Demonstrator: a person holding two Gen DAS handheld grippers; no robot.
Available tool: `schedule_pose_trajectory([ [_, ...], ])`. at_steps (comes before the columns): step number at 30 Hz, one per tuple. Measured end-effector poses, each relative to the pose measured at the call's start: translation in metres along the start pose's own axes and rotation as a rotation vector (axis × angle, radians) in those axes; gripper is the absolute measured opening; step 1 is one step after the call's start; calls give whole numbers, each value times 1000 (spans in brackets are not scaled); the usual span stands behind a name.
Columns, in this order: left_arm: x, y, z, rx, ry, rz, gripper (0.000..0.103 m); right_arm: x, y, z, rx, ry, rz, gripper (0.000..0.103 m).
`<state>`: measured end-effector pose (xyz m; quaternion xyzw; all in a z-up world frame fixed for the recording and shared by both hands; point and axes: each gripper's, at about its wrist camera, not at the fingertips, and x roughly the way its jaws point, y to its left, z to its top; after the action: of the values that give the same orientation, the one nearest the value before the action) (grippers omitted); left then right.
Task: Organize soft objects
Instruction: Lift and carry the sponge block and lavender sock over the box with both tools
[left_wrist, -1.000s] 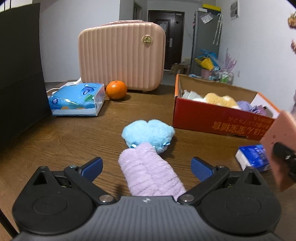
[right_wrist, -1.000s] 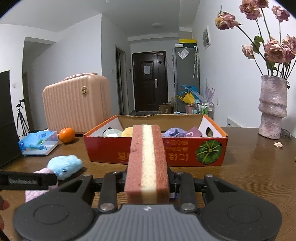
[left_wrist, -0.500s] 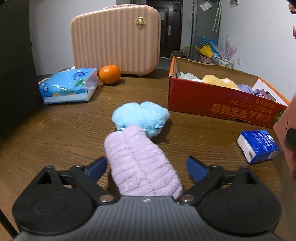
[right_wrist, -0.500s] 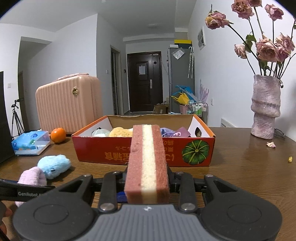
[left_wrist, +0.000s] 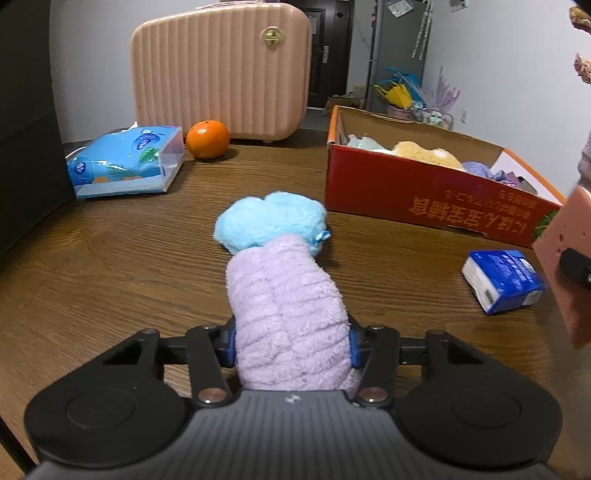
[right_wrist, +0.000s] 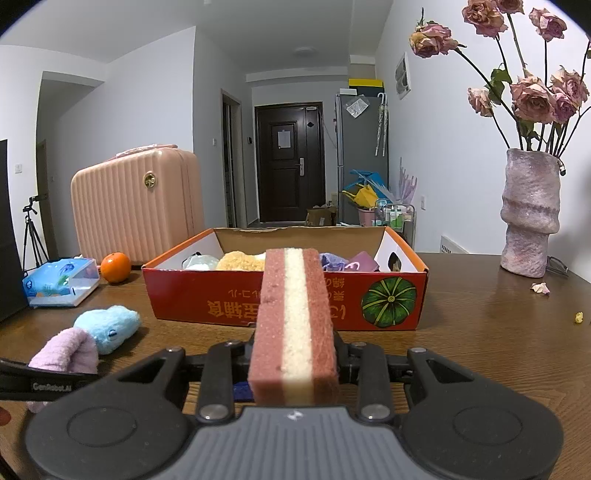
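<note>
Two grippers, both busy. The left gripper (left_wrist: 291, 341) has its jaws closing on a fluffy lilac roll (left_wrist: 286, 314), a rolled fuzzy cloth or sock by the look of it, and the blue pads are already touching it on both sides. The roll lies on the wooden table (left_wrist: 110, 266), short of the red cardboard box (left_wrist: 417, 192) and off toward its left end. The roll's far tip butts up against a light blue plush toy (left_wrist: 267, 221), which sits just in front of the box's left corner.

The right gripper (right_wrist: 295, 363) is pinching a sponge block (right_wrist: 293, 325), reddish-pink outside with a cream stripe down the middle, standing on edge between the fingers and pointing straight at the box's front wall. It hangs in front of the box, not inside it.

The box is open-topped and already has soft stuff in it: something pale at the left end, a yellow fluffy piece (right_wrist: 238, 260) next to that, and purple bits (right_wrist: 334, 261) toward the right end.

Other things around the box: a small blue tissue pack (left_wrist: 504, 280) on the table in front of its right part, an orange (left_wrist: 207, 139) and a blue tissue box (left_wrist: 125, 166) off to its left, a pink ribbed suitcase (left_wrist: 221, 70) behind those, and a vase of dried roses (right_wrist: 528, 218) to its right.
</note>
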<state>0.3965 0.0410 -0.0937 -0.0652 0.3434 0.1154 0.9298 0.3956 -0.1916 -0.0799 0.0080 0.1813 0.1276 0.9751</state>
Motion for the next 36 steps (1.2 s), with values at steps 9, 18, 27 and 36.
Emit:
schedule_pose_trajectory([
  [9, -28, -6, -5, 43, -83, -56, 47, -2, 1, 0, 0, -12, 6, 30],
  [18, -55, -21, -2, 101, -195, -101, 47, -8, 1, 4, 8, -50, 10, 30],
  [27, -58, -36, 8, 119, -243, -144, 47, -11, -1, 9, 18, -89, 3, 30],
  [36, -52, -52, 33, 85, -291, -177, 47, 1, -8, 21, 40, -134, -11, 30],
])
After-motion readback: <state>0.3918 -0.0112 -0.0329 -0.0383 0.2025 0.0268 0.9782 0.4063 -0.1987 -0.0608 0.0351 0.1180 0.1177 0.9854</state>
